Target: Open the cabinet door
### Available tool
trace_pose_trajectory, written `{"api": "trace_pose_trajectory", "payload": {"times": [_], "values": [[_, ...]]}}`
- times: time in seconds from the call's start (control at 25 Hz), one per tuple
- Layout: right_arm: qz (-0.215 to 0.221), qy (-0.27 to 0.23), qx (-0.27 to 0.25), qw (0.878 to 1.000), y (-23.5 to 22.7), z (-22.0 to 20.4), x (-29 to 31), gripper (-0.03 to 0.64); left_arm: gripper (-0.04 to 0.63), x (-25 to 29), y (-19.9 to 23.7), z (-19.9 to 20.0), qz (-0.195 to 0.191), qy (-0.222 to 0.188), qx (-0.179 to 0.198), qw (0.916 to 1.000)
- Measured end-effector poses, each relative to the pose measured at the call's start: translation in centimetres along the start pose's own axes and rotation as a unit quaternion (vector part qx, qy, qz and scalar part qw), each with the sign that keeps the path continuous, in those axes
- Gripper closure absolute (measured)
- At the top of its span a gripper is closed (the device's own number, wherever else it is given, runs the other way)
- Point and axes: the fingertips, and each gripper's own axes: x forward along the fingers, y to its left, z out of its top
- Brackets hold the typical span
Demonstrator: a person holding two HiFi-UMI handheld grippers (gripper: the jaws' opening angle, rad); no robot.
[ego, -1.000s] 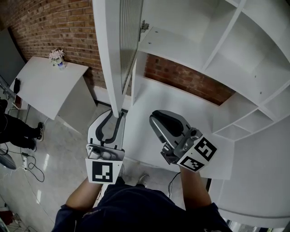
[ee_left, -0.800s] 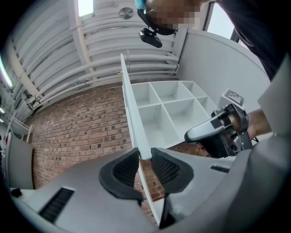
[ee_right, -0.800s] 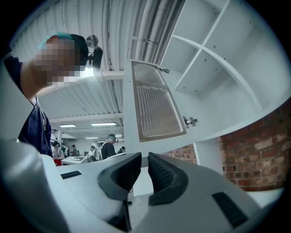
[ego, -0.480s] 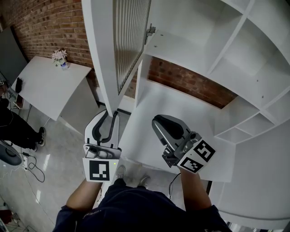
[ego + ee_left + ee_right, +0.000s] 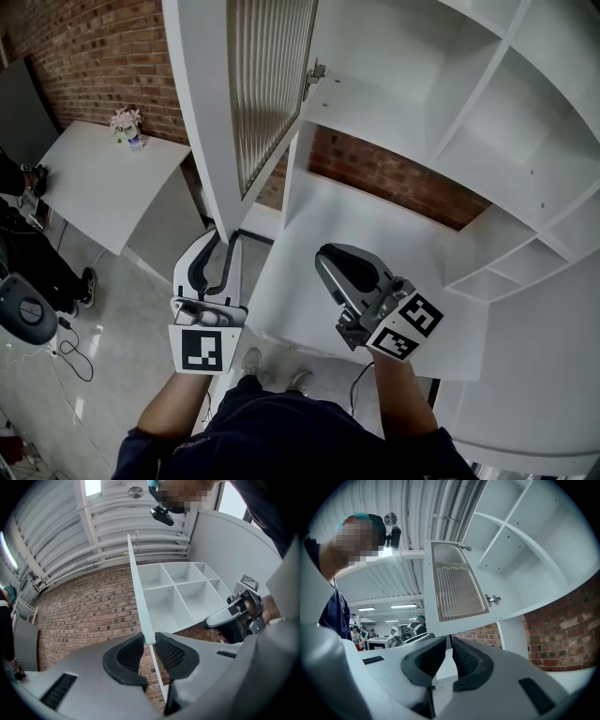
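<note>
- the cabinet door — a white frame around a ribbed glass panel — stands swung out from the cabinet. its free edge is toward the near left and a hinge is on its far side.
- the left gripper has the door's lower corner between its pads. its jaws have just been closing and now pinch the thin white edge from both sides.
- the right gripper is held to the right, apart from the door, above the white ledge — its jaws are a narrow slit apart with nothing in them.
- a brick wall runs behind the cabinet.
- at the far left stands a white table with a small flower pot on its far edge.
</note>
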Motion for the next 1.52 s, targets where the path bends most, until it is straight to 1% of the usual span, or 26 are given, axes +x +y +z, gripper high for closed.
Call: {"api": "trace_pose_trajectory", "payload": {"times": [0.44,0.72,0.88,1.0,1.32,1.52], "values": [[-0.008,0.004,0.006,1.000,-0.2,-0.3,-0.2,0.557,0.514,-0.5,0.5,-0.1,0.003,-0.001,-0.007,1.0000],[-0.007,0.007,0.008,1.000,0.2,-0.7,-0.6,0.557,0.514,-1.7,-0.2,-1.0,0.001,0.011,-0.013,0.9999],[-0.011,0.004,0.004,1.000,0.5,-0.7,-1.4,0.557,0.515,-2.3,-1.7,-1.6,-0.018,0.021,-0.019,0.9994],[-0.017,0.004,-0.003,1.000,0.6,-0.6,-2.0,0.557,0.535,-2.2,-2.9,-1.5,-0.037,0.019,-0.023,0.9989],[-0.041,-0.002,-0.017,0.999,-0.2,0.2,-4.3,0.557,0.572,-0.8,-5.9,-0.8,-0.085,0.013,-0.024,0.9960],[-0.056,-0.005,-0.022,0.998,-1.2,0.6,-5.5,0.557,0.583,0.5,-7.9,-0.5,-0.115,0.013,-0.023,0.9930]]}}
